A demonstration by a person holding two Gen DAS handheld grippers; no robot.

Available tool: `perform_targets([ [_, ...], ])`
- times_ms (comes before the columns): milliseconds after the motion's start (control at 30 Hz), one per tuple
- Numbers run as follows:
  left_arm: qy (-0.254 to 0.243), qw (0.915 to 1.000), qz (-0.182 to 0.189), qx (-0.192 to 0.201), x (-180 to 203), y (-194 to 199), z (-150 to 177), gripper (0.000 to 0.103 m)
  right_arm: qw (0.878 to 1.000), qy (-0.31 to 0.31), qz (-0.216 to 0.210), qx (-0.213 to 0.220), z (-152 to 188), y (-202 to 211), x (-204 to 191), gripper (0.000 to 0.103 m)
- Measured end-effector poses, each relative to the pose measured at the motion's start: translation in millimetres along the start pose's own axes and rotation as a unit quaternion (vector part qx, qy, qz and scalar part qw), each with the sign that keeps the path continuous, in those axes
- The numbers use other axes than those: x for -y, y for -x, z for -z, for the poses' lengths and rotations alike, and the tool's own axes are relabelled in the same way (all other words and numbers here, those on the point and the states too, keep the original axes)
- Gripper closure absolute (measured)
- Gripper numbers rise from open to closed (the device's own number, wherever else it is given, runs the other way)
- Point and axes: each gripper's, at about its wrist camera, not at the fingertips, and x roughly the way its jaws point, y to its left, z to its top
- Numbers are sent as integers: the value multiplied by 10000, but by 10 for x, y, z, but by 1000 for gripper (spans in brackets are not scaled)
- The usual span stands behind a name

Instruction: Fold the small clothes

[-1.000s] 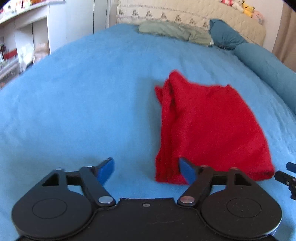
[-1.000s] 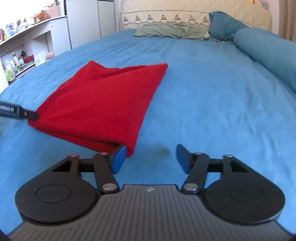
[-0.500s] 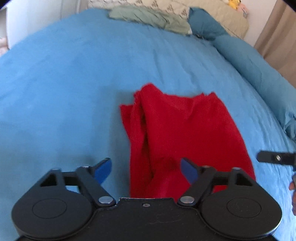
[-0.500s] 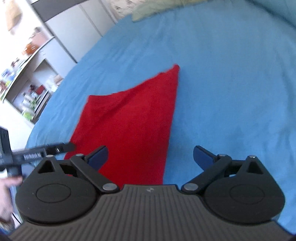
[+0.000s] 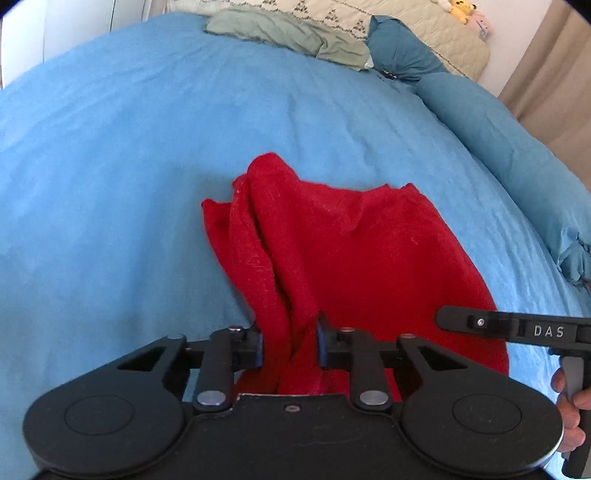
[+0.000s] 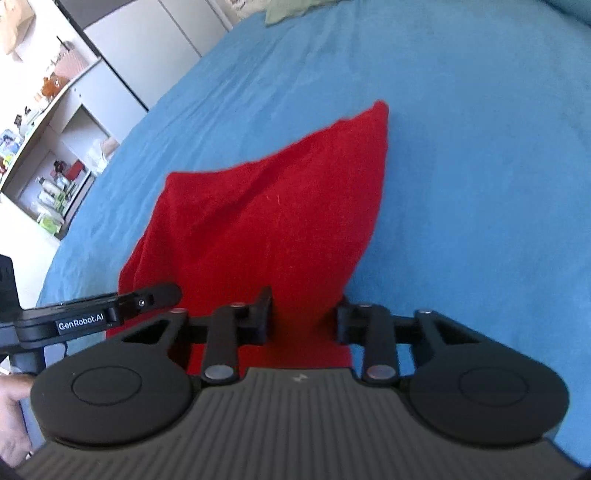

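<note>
A red folded garment (image 5: 354,251) lies on the blue bedspread (image 5: 129,166). My left gripper (image 5: 290,341) is shut on the garment's near left edge, with bunched cloth between its fingers. My right gripper (image 6: 304,319) is shut on the garment's near right edge (image 6: 280,221). The near edge is raised off the bed and the far end still rests on it. Each gripper shows in the other's view: the right one (image 5: 517,326) at the right, the left one (image 6: 96,314) at the left.
A green cloth (image 5: 288,33) and a blue pillow (image 5: 399,55) lie at the head of the bed. A long blue bolster (image 5: 517,158) runs along the right side. White shelves with small items (image 6: 48,155) stand left of the bed.
Both grippers were open and have moved onto the garment's near edge and closed on it. The near edge has lifted and the cloth has bunched.
</note>
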Motion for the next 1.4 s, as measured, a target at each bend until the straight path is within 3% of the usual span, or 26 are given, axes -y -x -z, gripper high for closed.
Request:
perform_targets([
  [267, -159, 9997, 184, 76, 439, 574, 176, 79, 9987, 309, -38, 414, 146, 786, -88, 62],
  [533, -688, 9959, 436, 399, 1212, 1214, 822, 79, 9961, 445, 117, 753, 805, 1838, 134, 62],
  [667, -822, 9951, 395, 389, 1512, 1199, 1255, 79, 9947, 590, 282, 791, 1259, 1988, 354, 62],
  [833, -794, 9964, -36, 306, 1615, 833, 1652, 76, 9969, 184, 360, 680, 1711, 1857, 840, 60],
  [900, -792, 9960, -150, 376, 1595, 769, 1703, 69, 9970, 76, 293, 717, 1795, 1815, 958, 54],
  [967, -822, 9951, -350, 423, 1587, 796, 1720, 53, 9961, 57, 451, 752, 1816, 1826, 975, 28],
  [1000, -821, 9943, -479, 490, 1590, 834, 1723, 48, 9952, 54, 527, 819, 1822, 1862, 964, 21],
  [1067, -854, 9919, -660, 672, 1558, 941, 1763, 26, 9934, 92, 595, 976, 1871, 1984, 952, 0],
  [1200, -712, 9913, -829, 736, 1393, 1093, 1924, 25, 9923, 181, 823, 905, 2003, 2057, 1004, 0],
  [1400, -496, 9938, -894, 439, 1268, 863, 2088, 23, 9923, -39, 906, 838, 2166, 1930, 1231, 0],
])
